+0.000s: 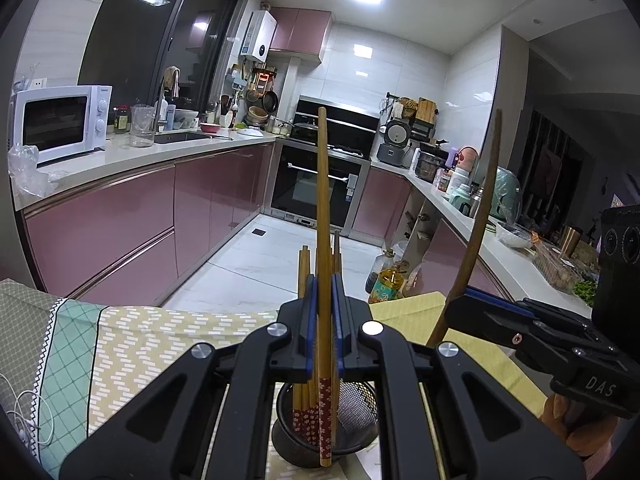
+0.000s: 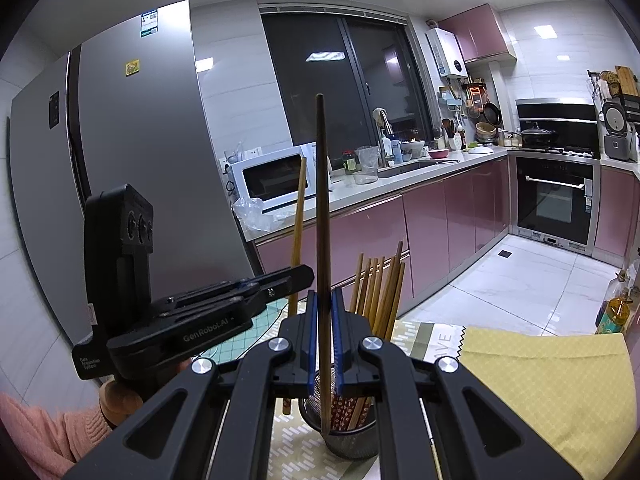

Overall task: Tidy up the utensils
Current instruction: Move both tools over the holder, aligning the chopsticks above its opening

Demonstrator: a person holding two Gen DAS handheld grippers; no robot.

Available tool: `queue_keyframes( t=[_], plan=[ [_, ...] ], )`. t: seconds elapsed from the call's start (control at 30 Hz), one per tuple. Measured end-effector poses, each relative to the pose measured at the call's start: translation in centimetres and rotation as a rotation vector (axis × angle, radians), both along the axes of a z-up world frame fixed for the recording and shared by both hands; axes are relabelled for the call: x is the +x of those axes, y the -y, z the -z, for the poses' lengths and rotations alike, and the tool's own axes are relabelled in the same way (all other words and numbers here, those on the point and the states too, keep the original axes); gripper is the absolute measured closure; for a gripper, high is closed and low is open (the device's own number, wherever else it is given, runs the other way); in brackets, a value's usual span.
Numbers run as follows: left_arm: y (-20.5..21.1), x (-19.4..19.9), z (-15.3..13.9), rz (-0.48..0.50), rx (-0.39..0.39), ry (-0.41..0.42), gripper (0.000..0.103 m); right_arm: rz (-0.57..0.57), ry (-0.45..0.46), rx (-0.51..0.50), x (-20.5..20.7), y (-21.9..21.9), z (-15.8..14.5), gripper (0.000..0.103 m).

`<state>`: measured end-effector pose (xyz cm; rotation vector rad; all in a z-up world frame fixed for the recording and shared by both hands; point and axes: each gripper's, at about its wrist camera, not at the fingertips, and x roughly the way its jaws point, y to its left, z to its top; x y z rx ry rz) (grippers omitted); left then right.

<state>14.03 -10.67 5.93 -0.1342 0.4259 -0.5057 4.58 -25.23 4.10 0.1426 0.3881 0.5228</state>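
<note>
My left gripper (image 1: 324, 300) is shut on a light bamboo chopstick (image 1: 323, 200) with a red flowered end, held upright over a black mesh utensil holder (image 1: 356, 408). My right gripper (image 2: 324, 312) is shut on a dark brown chopstick (image 2: 322, 200), also upright, its lower end at the holder (image 2: 348, 436). Several more chopsticks (image 2: 380, 284) stand in the holder. The right gripper shows at the right of the left wrist view (image 1: 480, 304), the left gripper at the left of the right wrist view (image 2: 280, 280).
The holder stands on a table with a patterned cloth (image 1: 160, 340) and a yellow cloth (image 2: 540, 368). Beyond are pink kitchen cabinets (image 1: 120, 216), a microwave (image 1: 60, 120), an oven (image 1: 312, 184), a fridge (image 2: 132, 140) and oil bottles (image 1: 386, 280) on the floor.
</note>
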Motion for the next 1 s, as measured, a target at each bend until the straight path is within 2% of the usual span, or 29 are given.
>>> queue_keyframes(
  t=[0.53,1.0],
  plan=[
    [0.2,1.1,0.5,-0.009,-0.016,-0.006,0.096,0.014,-0.015,0.006,0.9,-0.1,0.1,0.097],
    [1.2,1.6,0.7,-0.036,0.014,0.004,0.096,0.022,-0.031,-0.02,1.6,-1.1,0.0,0.097]
  ],
)
